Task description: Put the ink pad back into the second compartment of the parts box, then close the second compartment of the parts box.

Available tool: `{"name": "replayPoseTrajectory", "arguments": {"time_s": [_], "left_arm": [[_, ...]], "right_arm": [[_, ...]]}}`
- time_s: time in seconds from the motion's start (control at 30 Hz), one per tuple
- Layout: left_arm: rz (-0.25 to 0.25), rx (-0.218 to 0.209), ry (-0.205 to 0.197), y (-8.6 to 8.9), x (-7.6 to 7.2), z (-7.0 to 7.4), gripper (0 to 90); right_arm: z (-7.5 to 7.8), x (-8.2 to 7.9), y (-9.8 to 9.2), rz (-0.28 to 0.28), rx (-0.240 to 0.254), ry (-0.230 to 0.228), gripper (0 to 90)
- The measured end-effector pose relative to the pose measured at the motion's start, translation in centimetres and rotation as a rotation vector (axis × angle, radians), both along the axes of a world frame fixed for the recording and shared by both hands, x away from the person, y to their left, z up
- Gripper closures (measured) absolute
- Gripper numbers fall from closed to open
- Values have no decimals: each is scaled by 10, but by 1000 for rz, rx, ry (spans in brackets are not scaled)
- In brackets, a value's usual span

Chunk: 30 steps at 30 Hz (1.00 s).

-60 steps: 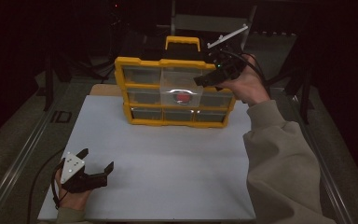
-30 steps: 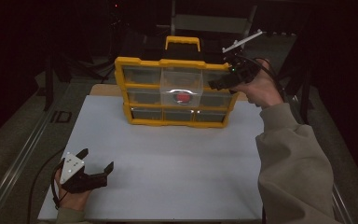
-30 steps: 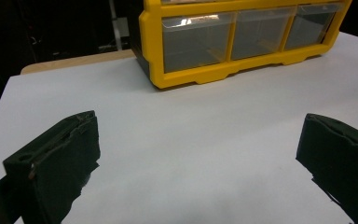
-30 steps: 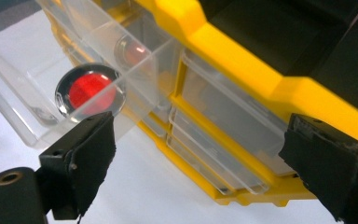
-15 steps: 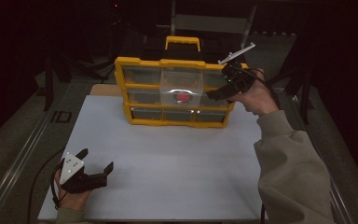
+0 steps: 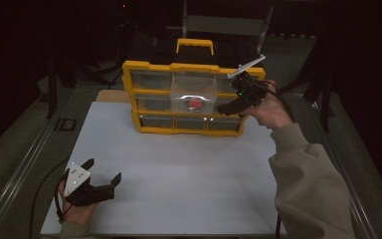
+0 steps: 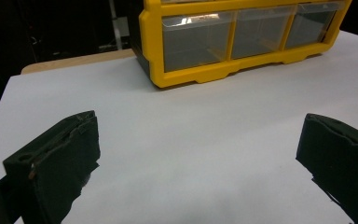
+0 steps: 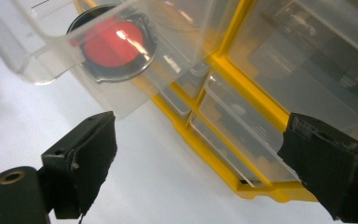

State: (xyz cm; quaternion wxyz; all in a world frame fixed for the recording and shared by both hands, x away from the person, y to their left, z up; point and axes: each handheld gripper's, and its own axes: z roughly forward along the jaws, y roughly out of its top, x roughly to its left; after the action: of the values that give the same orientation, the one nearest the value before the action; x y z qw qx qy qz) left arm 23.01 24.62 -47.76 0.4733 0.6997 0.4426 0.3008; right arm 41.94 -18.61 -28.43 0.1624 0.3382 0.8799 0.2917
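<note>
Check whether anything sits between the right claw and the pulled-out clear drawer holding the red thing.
Nothing visible does. The right claw hangs open just beside the clear drawer, which juts out of the yellow organizer; only bare white tabletop shows between its jaws. The red thing lies inside the drawer.

Glossy yellow plastic organizer (image 6: 149,84), clear shiny plastic drawer (image 8: 74,42), matt white tabletop (image 6: 189,169), matt black claw pads (image 7: 60,158)

Disc (image 6: 195,104) in pulled-out drawer (image 6: 193,93); cabinet (image 6: 149,67) at table's (image 6: 189,174) far edge.
</note>
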Motion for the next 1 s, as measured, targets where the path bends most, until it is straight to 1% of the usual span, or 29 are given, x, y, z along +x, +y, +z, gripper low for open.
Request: {"name": "replayPoseTrajectory", "arguments": {"time_s": [0.17,0.43,0.67,0.8,0.87,0.9,0.97,1.0], "left_arm": [[-3,1,0,-1,1,0,0],[-6,4,3,-1,1,0,0],[-6,8,0,-2,1,0,0],[-1,2,-2,0,0,0,0],[0,-2,-1,-1,1,0,0],[-2,0,3,-1,1,0,0],[-5,5,-2,-2,1,0,0],[-6,7,-3,-2,0,1,0]], "right_arm": [[-4,-3,1,15,8,7,99],[-10,-7,4,32,-4,10,100],[-12,-10,7,50,-1,16,122],[-13,-13,9,64,3,21,141],[-14,-15,10,72,-5,10,199],[-13,-16,10,71,0,4,252],[-12,-19,10,90,15,-1,423],[-12,-21,10,101,18,-7,492]]}}
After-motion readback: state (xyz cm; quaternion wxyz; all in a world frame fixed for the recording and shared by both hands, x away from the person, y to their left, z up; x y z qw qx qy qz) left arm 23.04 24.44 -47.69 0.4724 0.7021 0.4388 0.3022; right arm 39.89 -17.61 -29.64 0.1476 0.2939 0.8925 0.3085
